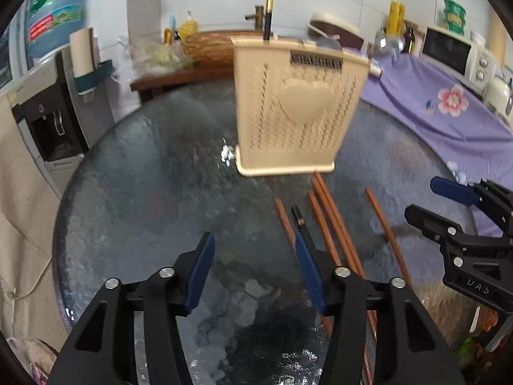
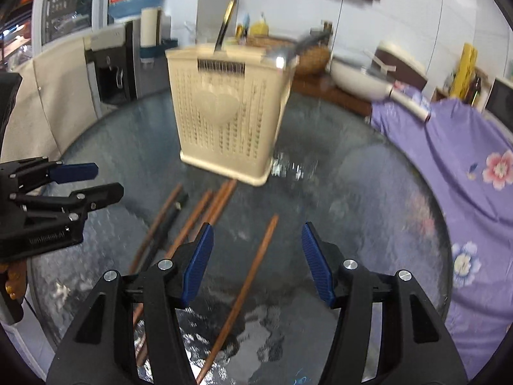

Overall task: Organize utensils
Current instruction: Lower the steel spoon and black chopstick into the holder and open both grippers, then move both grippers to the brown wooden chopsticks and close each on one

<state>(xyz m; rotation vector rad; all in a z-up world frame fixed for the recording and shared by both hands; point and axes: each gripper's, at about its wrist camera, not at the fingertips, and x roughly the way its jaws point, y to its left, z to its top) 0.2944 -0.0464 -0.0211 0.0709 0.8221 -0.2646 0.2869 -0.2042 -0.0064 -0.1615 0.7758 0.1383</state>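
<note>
beige plastic holder (image 1: 296, 109) with a heart on its front sits on the round glass table (image 1: 144, 176) in the left wrist view, up around 12 o'clock, with one dark chopstick (image 1: 268, 12) poking out of its top. left tongs (image 1: 253, 256) hang at 6 o'clock, jaws partly apart, nothing between the blue pads, just bare glass under the gap. the brown chopsticks (image 1: 330, 221) lie loose on the glass at roughly 4 o'clock from the holder, and a dark one (image 1: 298, 216) lies among them, right beside the right-hand pad. whether that pad touches it i honestly can't tell. one brown stick (image 1: 384, 227) lies apart from the bunch, further toward 3 o'clock. right tongs (image 1: 439, 203) show at the 3 o'clock edge, over near the purple flowered cloth (image 1: 433, 109).

right wrist view: same holder (image 2: 224, 112) at 11 o'clock, quite blurred. right tongs (image 2: 258, 256) at 6 o'clock, jaws about half open and holding nothing. the single brown stick (image 2: 253, 276) runs between the pads, lying flat on the glass (image 2: 368, 199), and the pads aren't pressing on it. the rest of the chopsticks (image 2: 198, 215) fan out toward 9 o'clock, just in front of the holder's base. left tongs (image 2: 94, 181) come in at 9 o'clock, empty too.
</note>
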